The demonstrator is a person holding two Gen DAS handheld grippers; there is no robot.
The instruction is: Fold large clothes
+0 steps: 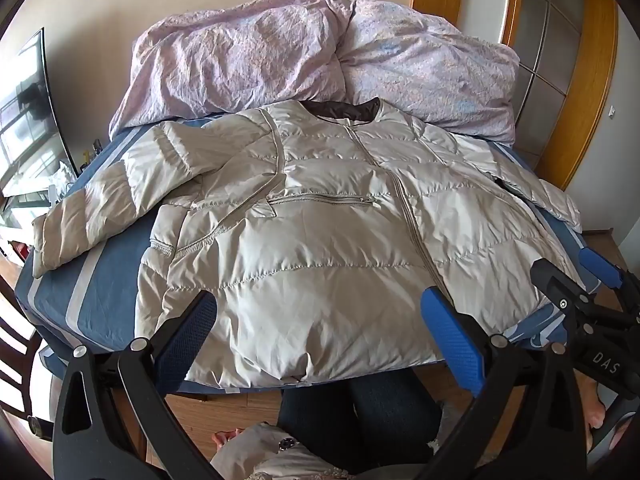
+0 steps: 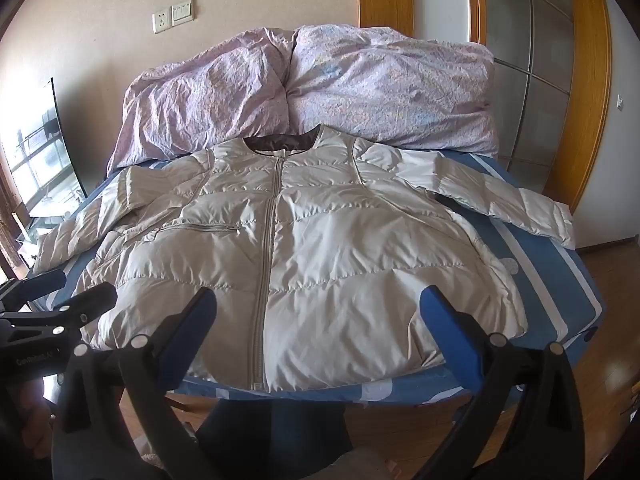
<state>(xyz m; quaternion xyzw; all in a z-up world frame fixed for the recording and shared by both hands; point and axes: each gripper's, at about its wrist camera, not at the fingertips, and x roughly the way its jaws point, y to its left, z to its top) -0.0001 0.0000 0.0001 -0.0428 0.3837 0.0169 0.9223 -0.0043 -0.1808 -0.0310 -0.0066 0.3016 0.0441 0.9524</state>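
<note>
While spread flat and zipped on the blue sheet (image 2: 560,280), front side up, the pale puffer jacket (image 2: 304,240) lies just ahead of both open, empty jaws. No fold made yet. Next, probably: bring left gripper (image 1: 316,336) and right gripper (image 2: 318,332) to a sleeve (image 2: 520,208), pinch it, carry it across the chest.

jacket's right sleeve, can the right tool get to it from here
Probably yes: the right tool is open and empty, and the sleeve lies spread on the bed with nothing over it.
</note>
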